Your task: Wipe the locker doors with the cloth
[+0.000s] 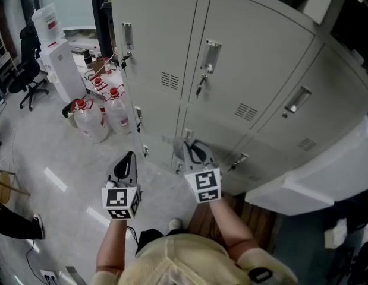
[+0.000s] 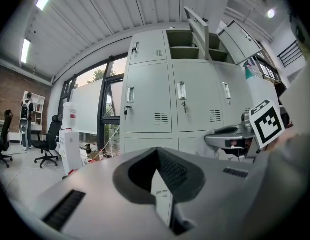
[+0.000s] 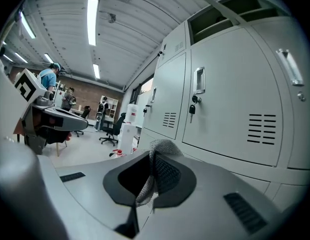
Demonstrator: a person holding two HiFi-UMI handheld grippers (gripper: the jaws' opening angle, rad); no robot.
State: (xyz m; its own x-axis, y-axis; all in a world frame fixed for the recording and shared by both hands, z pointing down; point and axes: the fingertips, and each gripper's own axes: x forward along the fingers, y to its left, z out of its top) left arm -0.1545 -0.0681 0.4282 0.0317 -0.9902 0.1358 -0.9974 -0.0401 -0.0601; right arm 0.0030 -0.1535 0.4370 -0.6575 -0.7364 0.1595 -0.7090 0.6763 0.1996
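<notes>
Holding both grippers out in front of the grey lockers point(image 1: 261, 70), you've got the cloth point(image 3: 162, 146) in your right gripper point(image 1: 192, 148). Its jaws are pinching a bunched grey wad of it, and a bit pokes out past the tips. From the head view that cloth sits right up by the lower row of doors, near the seam between two of them. Honestly I can't tell if it's actually touching the metal or just short of it.

Your left gripper point(image 1: 129, 157) is lower and to the left, over the shiny floor point(image 1: 65, 177) and clear of the doors. Its jaws are pressed together at the tips with nothing between them.

The upper doors have a key point(image 1: 200, 85) hanging in the lock under the handle. Off to the left, some big water bottles point(image 1: 91, 120) with red caps stand on the floor beside the end locker. A white dispenser point(image 1: 62, 70) and a black office chair point(image 1: 29, 70) are further back.
</notes>
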